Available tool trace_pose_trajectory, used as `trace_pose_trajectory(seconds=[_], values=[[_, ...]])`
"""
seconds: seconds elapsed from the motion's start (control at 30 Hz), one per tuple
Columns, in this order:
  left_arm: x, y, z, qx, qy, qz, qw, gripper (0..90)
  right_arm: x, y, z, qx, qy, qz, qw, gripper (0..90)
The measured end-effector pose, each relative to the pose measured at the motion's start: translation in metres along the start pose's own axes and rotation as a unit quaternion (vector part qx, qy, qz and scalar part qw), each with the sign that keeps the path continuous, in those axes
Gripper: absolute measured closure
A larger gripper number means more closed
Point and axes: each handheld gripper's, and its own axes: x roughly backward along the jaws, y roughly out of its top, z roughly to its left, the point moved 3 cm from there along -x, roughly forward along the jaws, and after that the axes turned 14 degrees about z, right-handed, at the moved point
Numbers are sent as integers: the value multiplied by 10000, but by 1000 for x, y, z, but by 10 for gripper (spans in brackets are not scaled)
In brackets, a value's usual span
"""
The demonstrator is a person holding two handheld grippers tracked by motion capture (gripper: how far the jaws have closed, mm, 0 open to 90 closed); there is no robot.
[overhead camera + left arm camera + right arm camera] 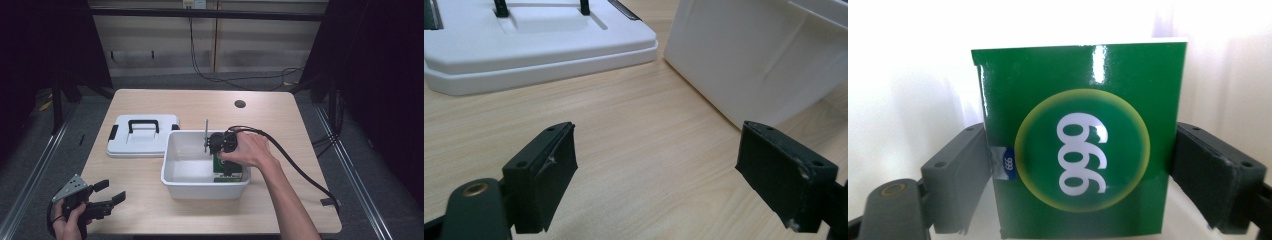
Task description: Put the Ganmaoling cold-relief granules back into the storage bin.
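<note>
At the near left corner of the table (150, 210), the left hand (67, 225) holds the left tool (111, 192) low over the wood, its jaws spread wide with nothing between them. In the left gripper view those jaws point toward the lid (539, 45) and the near outer wall of the bin (749, 60).

Farther in, at mid-table, the white bin (205, 186) stands open. A green box (227, 172) sits inside it at the right end, against the near right corner. The box is glossy green with a yellow-edged circle on its face carrying white "999" digits, seen turned on their side in the right gripper view, and a small blue and white tag at one edge. The right tool (1078, 165) pinches the box (1078, 135) by its two sides, one jaw pressed on each.

The right forearm reaches in from the lower right, and the right hand (250, 149) is curled over the tool above the bin's right end, pointing it down into the bin. A black cable (300, 172) trails from it across the table to the right edge.

Left of the bin and slightly farther back, the white lid (142, 142) lies flat, handle up, its right edge just beside the bin's far left corner.
</note>
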Motion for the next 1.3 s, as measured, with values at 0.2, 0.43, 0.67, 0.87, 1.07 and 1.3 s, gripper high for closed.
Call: trace_pose_trajectory(seconds=[0.2,0.43,0.67,0.87,1.07,1.3], values=[[0,0,0,-21,2,12,10000,158,9,-4,2,-44,-97,-331,9994,137],[0,0,0,-16,6,9,10000,159,17,-12,5,-5,-124,-641,9979,127],[0,0,0,-20,14,14,10000,158,22,-21,7,-65,-171,-1025,9946,126],[0,0,0,-3,-7,20,10000,158,30,-35,10,-200,-197,-1755,9841,131],[0,0,0,17,7,11,10000,158,31,-47,13,-358,-203,-2099,9769,133],[1,0,0,17,44,9,10000,158,31,-64,20,-654,-399,-2966,9519,135]])
